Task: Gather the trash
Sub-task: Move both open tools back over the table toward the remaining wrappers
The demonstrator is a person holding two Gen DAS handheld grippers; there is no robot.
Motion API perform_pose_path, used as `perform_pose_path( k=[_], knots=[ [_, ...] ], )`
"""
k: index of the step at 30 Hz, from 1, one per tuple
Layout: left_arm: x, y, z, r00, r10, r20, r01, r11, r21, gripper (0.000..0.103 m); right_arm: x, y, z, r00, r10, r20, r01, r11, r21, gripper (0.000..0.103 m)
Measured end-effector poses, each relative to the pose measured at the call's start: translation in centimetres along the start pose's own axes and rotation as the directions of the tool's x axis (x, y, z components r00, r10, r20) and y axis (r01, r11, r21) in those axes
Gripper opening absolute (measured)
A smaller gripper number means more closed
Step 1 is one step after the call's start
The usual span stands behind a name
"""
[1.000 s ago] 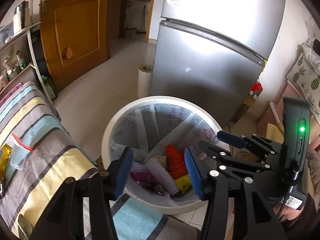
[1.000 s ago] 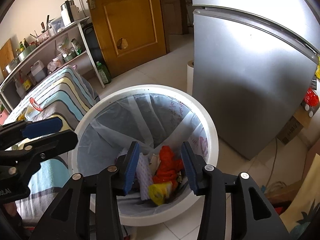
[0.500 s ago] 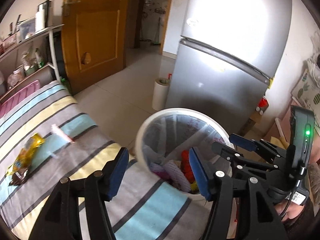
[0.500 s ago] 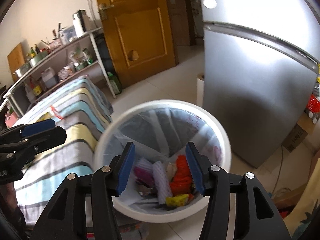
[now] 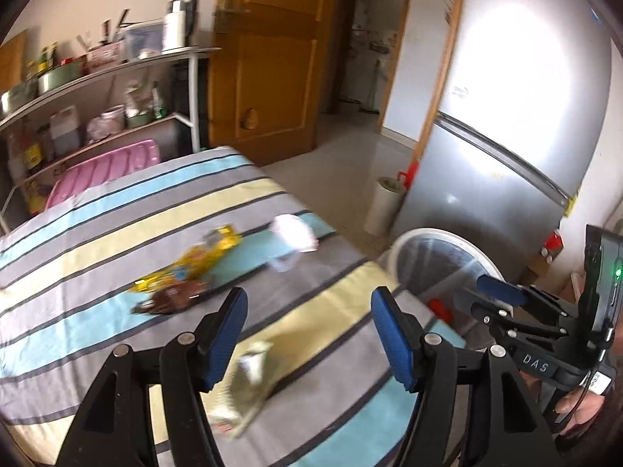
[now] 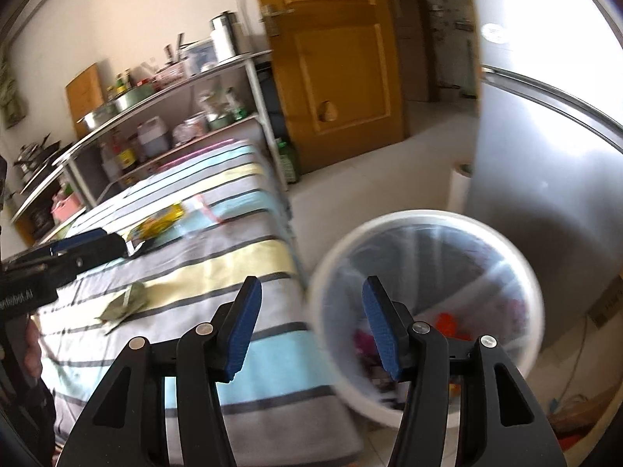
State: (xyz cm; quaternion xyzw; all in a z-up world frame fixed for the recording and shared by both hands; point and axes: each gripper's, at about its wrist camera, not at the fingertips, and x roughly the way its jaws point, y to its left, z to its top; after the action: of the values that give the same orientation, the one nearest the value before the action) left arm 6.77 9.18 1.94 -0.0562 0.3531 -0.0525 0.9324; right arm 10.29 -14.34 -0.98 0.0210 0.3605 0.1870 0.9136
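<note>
- Blue-padded left gripper [image 5: 307, 334] is opening, nothing between its jaws; right gripper [image 6: 311, 327] spread, empty.
- Crumpled pale wrapper [image 5: 245, 385] lies just below the left jaws on the striped cloth [image 5: 97, 241].
- Yellow wrapper [image 5: 194, 264], brown wrapper [image 5: 171, 299] and white scrap [image 5: 294, 233] lie farther off.
- White bin [image 6: 424, 233] beside the cloth holds trash.

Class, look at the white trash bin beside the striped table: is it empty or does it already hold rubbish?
Already holding rubbish. The right wrist view shows the lined white bin with red and pink scraps at its bottom, well below the rim.

Striped bed [image 5: 117, 210] bears yellow wrapper [image 5: 202, 257], white scrap [image 5: 296, 231], crumpled packet [image 5: 249, 381].
</note>
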Motion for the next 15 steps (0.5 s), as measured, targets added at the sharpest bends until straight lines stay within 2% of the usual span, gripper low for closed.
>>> perform_pose_path(
  k=[4, 11, 15],
  knots=[
    [-0.6, 3.2, -0.7, 0.998, 0.063, -0.004, -0.063, 0.997, -0.048, 0.07, 1.3, 3.0, -0.2, 0.998, 0.052, -0.025, -0.054, 0.997, -0.047, 0.055],
    [-1.4, 7.9, -1.6, 0.994, 0.106, -0.015, -0.107, 0.987, -0.116, 0.07, 3.5, 8.2, -0.6, 0.989, 0.127, -0.077, -0.136, 0.983, -0.12, 0.055],
    [-1.4, 9.6, -2.0, 0.995, 0.1, -0.026, -0.102, 0.986, -0.133, 0.071, 4.7, 10.8, -0.7, 0.974, 0.193, -0.121, -0.21, 0.967, -0.146, 0.055]
  ],
)
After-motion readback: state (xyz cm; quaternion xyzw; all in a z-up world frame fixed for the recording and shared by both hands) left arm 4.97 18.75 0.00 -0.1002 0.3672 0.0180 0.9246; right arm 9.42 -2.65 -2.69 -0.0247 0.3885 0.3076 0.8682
